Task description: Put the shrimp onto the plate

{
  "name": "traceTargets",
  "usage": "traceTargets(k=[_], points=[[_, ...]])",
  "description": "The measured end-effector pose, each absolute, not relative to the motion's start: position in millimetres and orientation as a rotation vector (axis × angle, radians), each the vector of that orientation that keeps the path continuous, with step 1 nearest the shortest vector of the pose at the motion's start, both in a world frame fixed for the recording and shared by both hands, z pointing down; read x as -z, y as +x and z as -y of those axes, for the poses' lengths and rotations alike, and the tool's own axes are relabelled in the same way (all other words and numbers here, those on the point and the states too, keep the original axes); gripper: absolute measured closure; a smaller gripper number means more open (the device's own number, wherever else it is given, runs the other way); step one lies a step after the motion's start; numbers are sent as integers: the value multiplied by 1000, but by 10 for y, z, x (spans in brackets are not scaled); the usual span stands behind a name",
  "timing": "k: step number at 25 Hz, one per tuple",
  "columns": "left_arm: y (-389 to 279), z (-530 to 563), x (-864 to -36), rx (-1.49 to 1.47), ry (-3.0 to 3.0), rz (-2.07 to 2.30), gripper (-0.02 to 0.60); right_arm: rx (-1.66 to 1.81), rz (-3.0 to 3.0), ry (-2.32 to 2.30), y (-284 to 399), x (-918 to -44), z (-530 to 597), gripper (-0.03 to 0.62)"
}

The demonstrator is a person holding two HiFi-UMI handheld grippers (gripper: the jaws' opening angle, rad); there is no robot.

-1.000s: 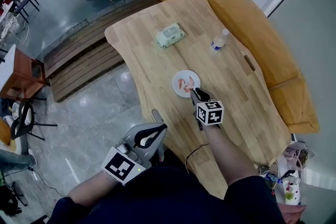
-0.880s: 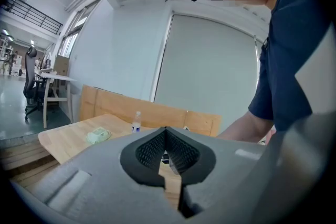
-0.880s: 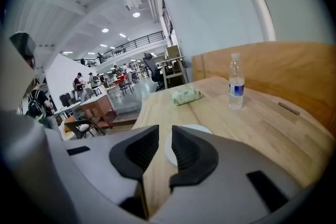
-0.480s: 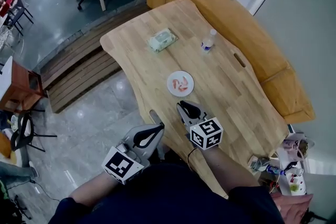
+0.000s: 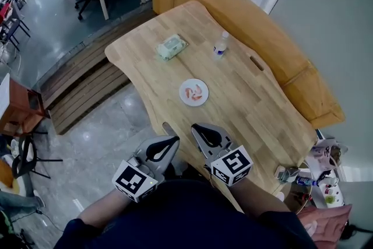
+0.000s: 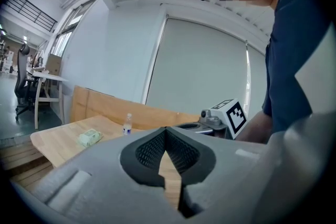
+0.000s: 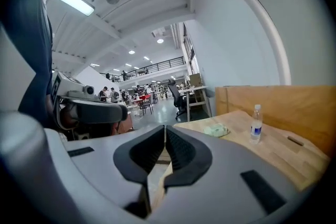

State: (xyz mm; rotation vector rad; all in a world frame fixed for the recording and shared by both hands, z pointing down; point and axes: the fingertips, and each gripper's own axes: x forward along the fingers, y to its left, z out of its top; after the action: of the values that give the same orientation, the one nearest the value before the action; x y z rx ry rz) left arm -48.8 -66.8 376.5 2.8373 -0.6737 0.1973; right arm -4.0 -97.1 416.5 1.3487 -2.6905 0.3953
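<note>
The shrimp (image 5: 190, 91) lie on the white plate (image 5: 201, 102) in the middle of the wooden tabletop (image 5: 250, 108), with a green wipes pack (image 5: 172, 46) toward 11 o'clock of the plate and a water bottle (image 5: 220, 44) toward 1 o'clock, both well apart from it. The left tool (image 5: 167, 126) and the right tool (image 5: 195, 127) hang side by side at the tabletop's near edge, at 6 o'clock of the plate and close to the person's body. Each tool is clenched, its dark pads meeting at the tips with nothing between them.
</note>
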Motion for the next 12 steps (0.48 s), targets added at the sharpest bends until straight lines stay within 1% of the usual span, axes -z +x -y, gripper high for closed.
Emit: traceTargets(k=[6, 12], points=[[-463, 603, -3729, -186, 2851, 656, 578, -310, 2749, 1328, -140, -3888, 745, 583], [-412, 568, -3722, -190, 2855, 640, 578, -260, 2770, 1313, -195, -3824, 577, 583]])
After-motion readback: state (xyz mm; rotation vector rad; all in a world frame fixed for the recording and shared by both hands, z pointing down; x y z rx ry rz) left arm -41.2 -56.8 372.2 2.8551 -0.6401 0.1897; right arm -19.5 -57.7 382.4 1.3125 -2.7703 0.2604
